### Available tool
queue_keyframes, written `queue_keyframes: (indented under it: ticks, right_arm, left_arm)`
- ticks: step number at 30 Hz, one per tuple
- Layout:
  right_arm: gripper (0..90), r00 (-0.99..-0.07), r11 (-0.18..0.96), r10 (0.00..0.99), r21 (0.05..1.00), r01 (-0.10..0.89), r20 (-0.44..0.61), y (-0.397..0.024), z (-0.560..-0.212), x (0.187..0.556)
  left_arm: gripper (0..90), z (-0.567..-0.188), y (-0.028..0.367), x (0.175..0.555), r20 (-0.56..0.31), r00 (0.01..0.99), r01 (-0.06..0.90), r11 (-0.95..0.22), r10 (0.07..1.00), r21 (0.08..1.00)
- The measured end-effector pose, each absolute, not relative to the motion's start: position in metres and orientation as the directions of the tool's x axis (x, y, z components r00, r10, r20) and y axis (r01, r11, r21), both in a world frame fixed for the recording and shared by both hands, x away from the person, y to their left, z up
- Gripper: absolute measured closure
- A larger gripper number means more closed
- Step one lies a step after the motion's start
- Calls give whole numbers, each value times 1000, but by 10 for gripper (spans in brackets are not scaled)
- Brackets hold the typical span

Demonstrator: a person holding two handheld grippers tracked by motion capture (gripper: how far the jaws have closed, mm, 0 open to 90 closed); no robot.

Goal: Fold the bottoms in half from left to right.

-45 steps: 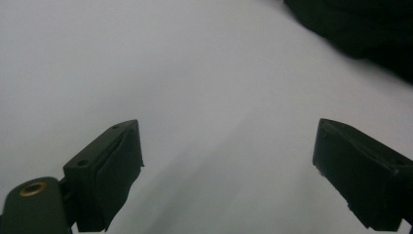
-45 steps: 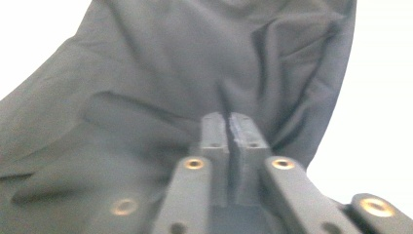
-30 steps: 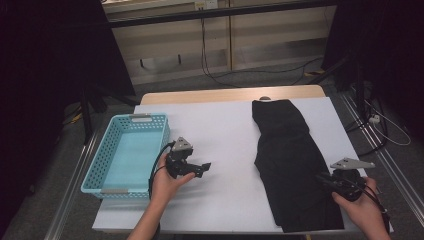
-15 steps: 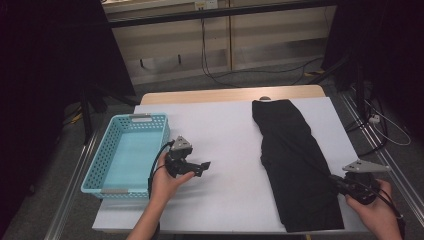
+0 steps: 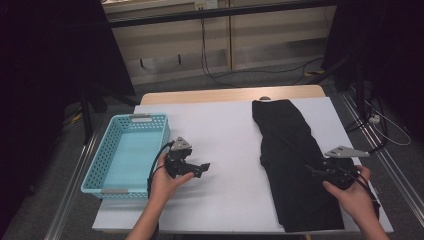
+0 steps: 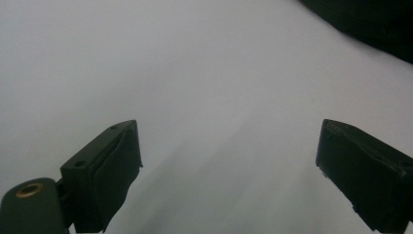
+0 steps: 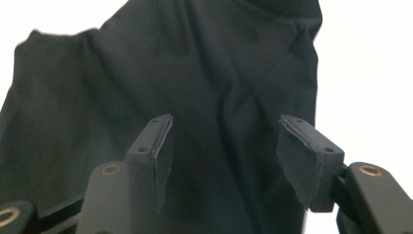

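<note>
A black garment [image 5: 292, 160] lies lengthwise on the right half of the white table cover [image 5: 230, 135]. It shows creased in the right gripper view [image 7: 209, 73]. My right gripper [image 5: 314, 170] hovers over its near right part. The jaws have just been opening and now stand apart [image 7: 225, 123], with nothing pinched between the pads; the cloth lies beyond them. My left gripper [image 5: 202, 168] rests in a hand on the bare cover near the basket. It is wide open [image 6: 229, 131] over the white surface, and a corner of the garment [image 6: 370, 24] sits far off.
A light blue plastic basket [image 5: 107, 170] with nothing in it stands at the table's left edge. The wooden tabletop edge [image 5: 210, 95] shows at the far side. Cables [image 5: 220, 75] trail on the floor behind, and metal rails [image 5: 385, 160] run along the right.
The right gripper's jaws, nearly together before, now stand apart. That hand swung right, then came back up over the garment. The left hand and basket have not moved.
</note>
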State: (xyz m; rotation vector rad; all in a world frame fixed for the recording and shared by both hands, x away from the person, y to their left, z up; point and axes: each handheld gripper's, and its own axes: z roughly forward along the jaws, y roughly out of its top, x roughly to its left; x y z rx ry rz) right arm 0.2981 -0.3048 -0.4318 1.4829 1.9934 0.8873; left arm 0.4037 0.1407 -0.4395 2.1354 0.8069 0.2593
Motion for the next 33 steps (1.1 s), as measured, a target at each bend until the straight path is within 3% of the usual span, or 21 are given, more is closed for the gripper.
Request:
queue_keyframes:
  ticks: [5, 9, 23, 26, 29, 31, 33]
  right_arm:
    - [296, -272, 170, 962, 763, 624, 8, -294, -429, 319]
    - [293, -273, 158, 962, 760, 631, 26, -281, -432, 337]
    - [449, -347, 176, 936, 772, 610, 60, -227, -437, 368]
    - [385, -404, 196, 911, 772, 604, 85, -213, -440, 369]
    - [383, -443, 247, 894, 750, 613, 67, -199, -447, 368]
    - [467, -458, 312, 889, 722, 618, 7, -192, -453, 367]
    - [646, -468, 359, 883, 706, 611, -44, -189, -456, 366]
  left_arm:
    - [89, -440, 141, 403, -97, 769, 465, -448, 632, 764]
    - [89, -439, 142, 403, -92, 772, 460, -453, 629, 764]
    - [89, -439, 143, 403, -97, 769, 466, -451, 631, 761]
    - [89, -439, 142, 402, -95, 771, 465, -455, 630, 759]
    - [88, -439, 142, 402, -97, 770, 467, -454, 631, 759]
    - [88, -440, 142, 402, -99, 770, 469, -455, 630, 757]
    - [88, -440, 141, 402, -95, 773, 466, -460, 628, 756]
